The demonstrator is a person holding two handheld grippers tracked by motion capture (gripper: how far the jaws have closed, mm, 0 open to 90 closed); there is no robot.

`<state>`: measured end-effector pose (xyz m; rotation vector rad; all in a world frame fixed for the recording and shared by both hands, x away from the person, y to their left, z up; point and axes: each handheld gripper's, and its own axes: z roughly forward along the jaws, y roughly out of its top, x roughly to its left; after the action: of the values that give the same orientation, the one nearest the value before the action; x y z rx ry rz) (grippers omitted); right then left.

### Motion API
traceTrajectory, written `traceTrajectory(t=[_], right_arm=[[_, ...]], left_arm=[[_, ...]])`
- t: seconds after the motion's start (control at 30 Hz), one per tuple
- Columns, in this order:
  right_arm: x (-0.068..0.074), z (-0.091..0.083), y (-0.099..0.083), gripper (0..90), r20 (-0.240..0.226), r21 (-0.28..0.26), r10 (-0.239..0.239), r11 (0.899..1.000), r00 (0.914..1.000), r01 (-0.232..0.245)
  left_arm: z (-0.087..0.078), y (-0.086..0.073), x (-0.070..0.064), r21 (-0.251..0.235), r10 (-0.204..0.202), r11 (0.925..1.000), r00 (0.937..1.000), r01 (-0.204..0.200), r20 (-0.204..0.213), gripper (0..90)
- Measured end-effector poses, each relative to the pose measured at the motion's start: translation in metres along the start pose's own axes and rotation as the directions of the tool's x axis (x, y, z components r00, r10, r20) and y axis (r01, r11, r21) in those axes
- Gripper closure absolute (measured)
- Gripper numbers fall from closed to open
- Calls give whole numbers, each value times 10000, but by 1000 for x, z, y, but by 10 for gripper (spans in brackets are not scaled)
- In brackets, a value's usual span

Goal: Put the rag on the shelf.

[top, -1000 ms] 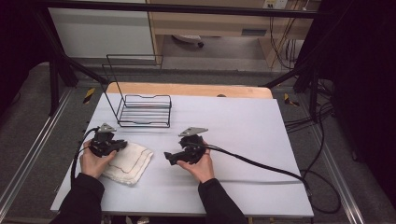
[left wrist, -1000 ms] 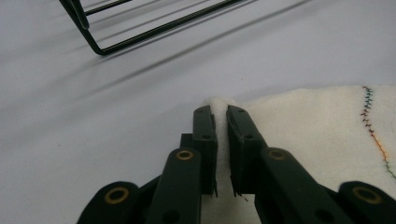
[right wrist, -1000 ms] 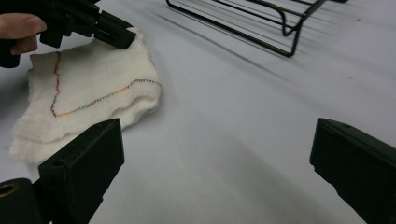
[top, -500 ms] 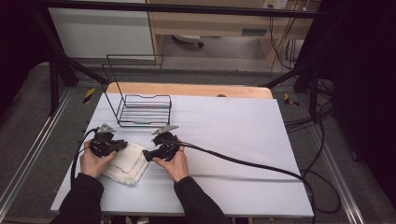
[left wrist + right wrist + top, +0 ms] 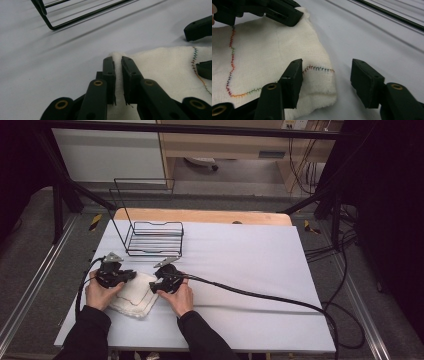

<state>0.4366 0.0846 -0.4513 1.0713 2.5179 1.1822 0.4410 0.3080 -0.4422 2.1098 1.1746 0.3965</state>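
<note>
A folded white cloth (image 5: 134,296) with multicoloured edge stitching lies near the table's front left. My left gripper (image 5: 129,275) is at its far corner; in the left gripper view the jaws (image 5: 118,60) are shut on a pinched ridge of the cloth (image 5: 165,72). My right gripper (image 5: 154,287) is at the cloth's right edge. In the right gripper view it (image 5: 327,67) stands open and straddles a corner of the cloth (image 5: 262,57), one jaw over the fabric and the other over bare table. The left gripper (image 5: 283,13) shows at that view's upper left.
A black wire rack (image 5: 152,237) stands just beyond the cloth on the white table cover (image 5: 250,260). The right gripper's cable (image 5: 260,295) trails right across the table. A wooden strip (image 5: 200,216) runs along the far edge.
My right gripper has moved left from the table's middle to the cloth's right edge. The left gripper has stayed at the cloth.
</note>
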Motion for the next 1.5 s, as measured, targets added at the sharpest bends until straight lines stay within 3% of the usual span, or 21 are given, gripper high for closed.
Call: traceTrajectory(t=[0.4,0.57,0.77,1.0,1.13,1.5], right_arm=[[6,0,-2,705,-462,226,987,9950,9940,-978],[7,-1,-2,777,-637,260,1179,9929,9910,-1165],[7,-2,-2,801,-643,149,1081,9941,9921,-1074],[9,-9,1,806,-713,-318,777,9963,9944,-801],[13,-20,6,806,-778,-856,601,9941,9952,-668],[18,-41,15,807,-620,-1836,-78,9830,9980,-37]], left_arm=[[0,-1,2,-61,-142,9999,9997,143,173,816],[0,-1,3,-91,-208,9997,9996,210,213,818],[-4,-1,5,-199,-242,9995,9991,250,357,825],[-20,1,5,-874,-212,9959,9992,241,339,828],[-31,1,6,-1284,-294,9911,9986,348,437,828],[-58,6,0,-2329,1,9725,9995,72,311,829]])
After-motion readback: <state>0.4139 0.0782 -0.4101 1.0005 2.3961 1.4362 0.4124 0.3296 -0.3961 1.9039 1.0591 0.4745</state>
